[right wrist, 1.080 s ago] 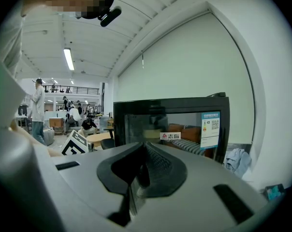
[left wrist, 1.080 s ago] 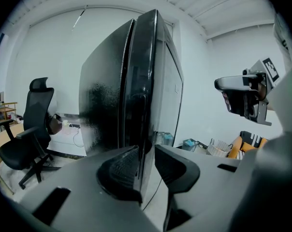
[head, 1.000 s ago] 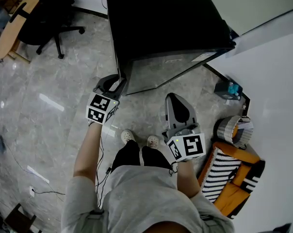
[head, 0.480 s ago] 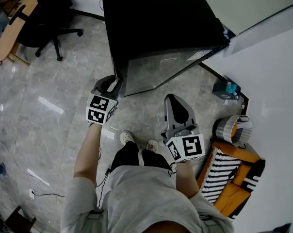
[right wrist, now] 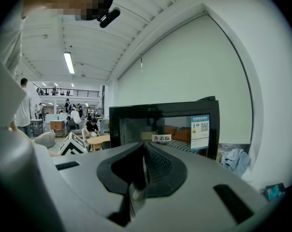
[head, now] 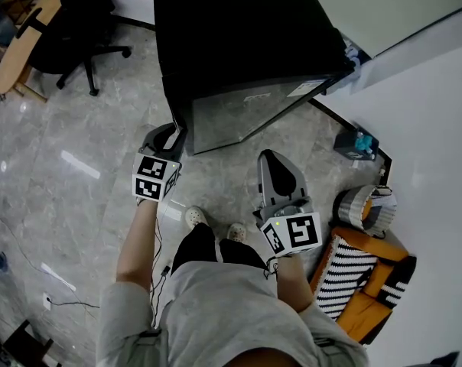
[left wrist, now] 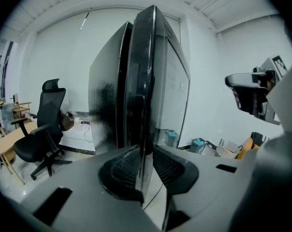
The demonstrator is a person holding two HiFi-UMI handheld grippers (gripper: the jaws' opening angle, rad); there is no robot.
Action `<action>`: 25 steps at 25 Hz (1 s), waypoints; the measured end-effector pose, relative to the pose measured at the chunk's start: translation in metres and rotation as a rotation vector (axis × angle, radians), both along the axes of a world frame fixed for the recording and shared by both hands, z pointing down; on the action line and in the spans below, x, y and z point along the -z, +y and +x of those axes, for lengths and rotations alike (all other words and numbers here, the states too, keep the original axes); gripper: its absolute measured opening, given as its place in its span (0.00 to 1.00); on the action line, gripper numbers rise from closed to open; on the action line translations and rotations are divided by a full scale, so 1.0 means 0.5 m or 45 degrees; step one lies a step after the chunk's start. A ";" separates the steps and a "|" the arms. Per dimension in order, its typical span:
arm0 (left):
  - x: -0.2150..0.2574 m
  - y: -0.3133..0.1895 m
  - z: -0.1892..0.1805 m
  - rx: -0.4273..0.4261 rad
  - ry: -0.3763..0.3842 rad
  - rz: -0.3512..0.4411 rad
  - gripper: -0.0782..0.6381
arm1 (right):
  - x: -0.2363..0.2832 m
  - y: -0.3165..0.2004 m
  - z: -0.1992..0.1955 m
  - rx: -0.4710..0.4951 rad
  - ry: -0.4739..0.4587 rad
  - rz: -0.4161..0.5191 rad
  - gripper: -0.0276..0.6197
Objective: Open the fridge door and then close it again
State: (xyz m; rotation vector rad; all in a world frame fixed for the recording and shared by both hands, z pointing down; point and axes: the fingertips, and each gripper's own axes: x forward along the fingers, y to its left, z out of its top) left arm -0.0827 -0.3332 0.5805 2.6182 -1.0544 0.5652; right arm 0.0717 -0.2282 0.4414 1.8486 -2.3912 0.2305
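- Fridge door [head: 242,117]: the glazed front of the black fridge [head: 239,37], which stands on the floor straight ahead of the person.
- It is likely heavy and rigid, swinging on its hinges. The glass is smooth, slippery and breakable, so the framed free edge is the best place to hold.
- It stands upright with its long axis vertical and its face toward the person. The free edge is at the person's left, apparently slightly ajar from the cabinet.
- Left gripper [left wrist: 145,166]: clamped on that free edge. Its jaws have just eased slightly wider, with the edge between them.
- Right gripper [right wrist: 143,166]: jaws together on nothing, held well short of the door.
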 end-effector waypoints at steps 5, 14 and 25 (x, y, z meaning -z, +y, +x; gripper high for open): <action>0.001 0.101 0.019 -0.035 0.030 -0.009 0.22 | 0.009 0.002 0.017 0.030 -0.001 0.015 0.08; 0.001 0.223 0.056 0.020 0.007 -0.026 0.21 | 0.027 0.054 0.032 0.084 -0.019 0.041 0.08; 0.005 0.332 0.111 0.106 -0.028 -0.018 0.19 | 0.055 0.123 0.068 0.123 -0.030 0.079 0.08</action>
